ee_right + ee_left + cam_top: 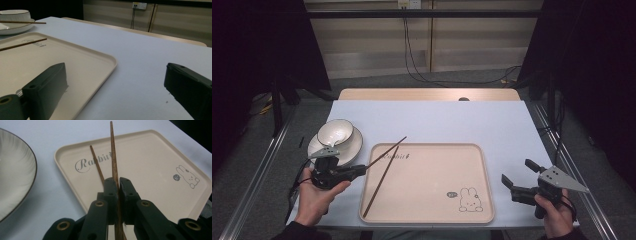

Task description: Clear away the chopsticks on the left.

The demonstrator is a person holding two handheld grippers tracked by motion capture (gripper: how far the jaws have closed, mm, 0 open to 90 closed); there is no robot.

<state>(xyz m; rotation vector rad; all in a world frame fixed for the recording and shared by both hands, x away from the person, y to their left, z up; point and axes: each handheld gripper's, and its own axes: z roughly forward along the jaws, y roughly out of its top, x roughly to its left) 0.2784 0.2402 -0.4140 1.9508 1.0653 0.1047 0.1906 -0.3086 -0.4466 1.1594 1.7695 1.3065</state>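
- A beige rectangular tray point(432, 200) with a raised rim lies on a pale blue table cover point(462, 120); every place below is given relative to this tray.
- The tray carries the word "Rabbit" near its far left corner and a small line drawing of a rabbit point(470, 200) near its near right corner.
- One dark brown chopstick point(379, 184) lies flat on the tray's left part, running from the near left corner up toward the printed word.
- The left gripper point(361, 170), held in the person's left hand point(318, 196), sits just off the tray's left edge, about halfway along it.
- Its jaws are pressed together on a second chopstick point(387, 151), which slants up and to the right over the tray's far left corner, its tip reaching past the far rim.
- In the left gripper view the clamped chopstick point(113, 157) rises between the two black jaws, and the loose chopstick point(97, 166) lies on the tray just to its left.
- A white bowl point(335, 132) with a dark rim stands on a white plate point(349, 148), beyond the tray's far left corner and just past the left gripper.
- The right gripper point(521, 175), held in the person's right hand point(557, 212), hovers off the tray's right edge, near its near right corner.
- Its jaws stand wide apart with nothing between them.
- In the right gripper view one jaw is over the tray point(82, 62) and the other over the table cover.
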